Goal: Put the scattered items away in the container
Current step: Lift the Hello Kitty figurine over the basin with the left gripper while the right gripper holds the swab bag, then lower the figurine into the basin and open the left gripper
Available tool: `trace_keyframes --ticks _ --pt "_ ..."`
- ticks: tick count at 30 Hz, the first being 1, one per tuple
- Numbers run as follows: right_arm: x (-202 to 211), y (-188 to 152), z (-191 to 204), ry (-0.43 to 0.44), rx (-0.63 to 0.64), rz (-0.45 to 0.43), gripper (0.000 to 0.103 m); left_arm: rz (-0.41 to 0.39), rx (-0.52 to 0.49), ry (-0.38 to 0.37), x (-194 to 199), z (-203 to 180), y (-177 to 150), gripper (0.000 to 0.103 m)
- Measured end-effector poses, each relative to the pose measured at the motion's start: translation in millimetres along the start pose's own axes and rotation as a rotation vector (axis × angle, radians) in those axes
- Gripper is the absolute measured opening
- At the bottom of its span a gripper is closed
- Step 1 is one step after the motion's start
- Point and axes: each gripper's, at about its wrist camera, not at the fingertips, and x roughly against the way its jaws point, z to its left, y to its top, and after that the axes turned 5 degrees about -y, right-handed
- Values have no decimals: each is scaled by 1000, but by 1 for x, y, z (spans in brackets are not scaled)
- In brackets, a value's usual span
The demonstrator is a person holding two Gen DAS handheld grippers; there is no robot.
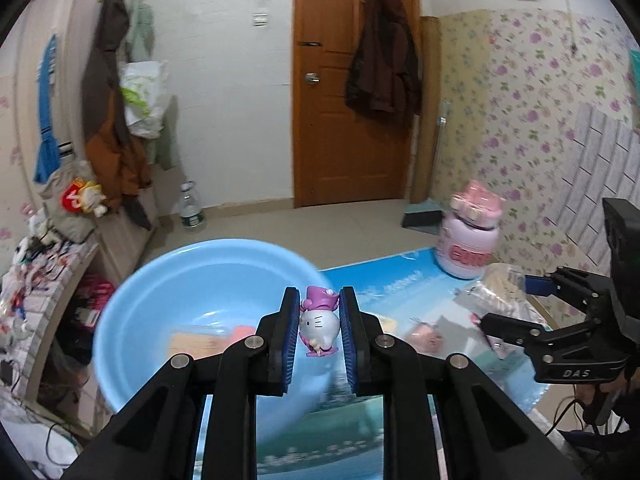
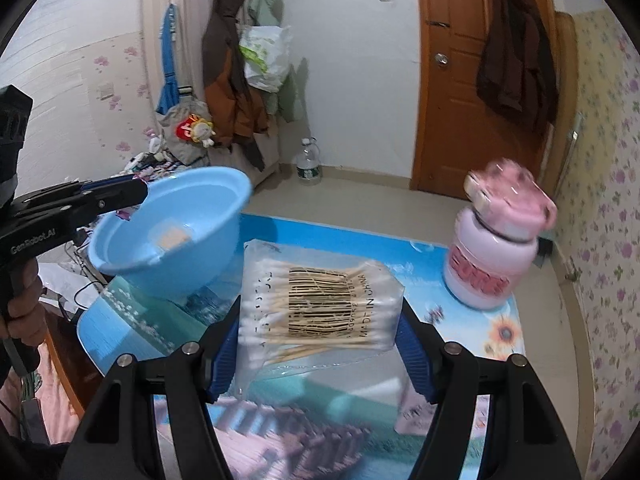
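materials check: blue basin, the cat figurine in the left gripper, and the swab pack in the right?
Blue basin: likely moulded plastic, smooth, slightly glossy; thin rolled rim and soft highlights.
Cat figurine: looks like hard glossy plastic or vinyl; sharp white highlight, painted whiskers.
Swab pack: thin clear plastic film, wrinkled and shiny, printed barcode; the swabs inside appear to be wooden sticks with white cotton tips.

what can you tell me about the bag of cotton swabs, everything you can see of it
The bag of cotton swabs is a clear, glossy plastic packet crammed with wooden-stemmed swabs with white tips, lying roughly crosswise. A black barcode and the words MADE IN CHINA are printed on its face. It sits between the blue pads of the right hand-held gripper, which press on its two side edges, above the picture-printed table mat. The bag's lower part is empty and wrinkled.
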Motion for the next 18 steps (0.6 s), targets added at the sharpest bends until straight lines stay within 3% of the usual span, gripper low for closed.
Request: trace_keyframes --ticks 9,18 --pt "-19 30 55 100 73 -25 71 64 99 117 -10 70 -22 19" --pt "-45 47 96 156 98 -9 71 146 97 132 -44 84 -41 19"
